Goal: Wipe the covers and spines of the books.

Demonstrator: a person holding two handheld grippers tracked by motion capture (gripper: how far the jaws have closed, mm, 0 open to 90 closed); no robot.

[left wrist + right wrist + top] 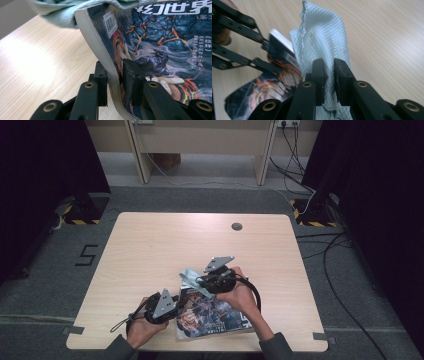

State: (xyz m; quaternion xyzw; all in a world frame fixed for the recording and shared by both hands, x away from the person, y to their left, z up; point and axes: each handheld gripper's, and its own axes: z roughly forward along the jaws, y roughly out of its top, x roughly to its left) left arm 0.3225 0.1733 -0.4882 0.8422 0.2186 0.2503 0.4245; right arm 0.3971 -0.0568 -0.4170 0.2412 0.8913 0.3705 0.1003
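At the near edge of the bench (pixel 150 245), the left gripper (pixel 115 75) has its jaws clamped on the edge of a paperback book (pixel 160 47), lifting and bending that side. The right gripper (pixel 328 72) has its jaws pinched on a pale green cloth (pixel 322 37) held just above the book. The book is light and flexible; grip near the spine for less bending. The cloth is soft and limp; hold a gathered fold.

The desk (pixel 150 245) is left open toward its far edge; the near edge is blocked by the book (pixel 212 317) and cloth (pixel 192 279).
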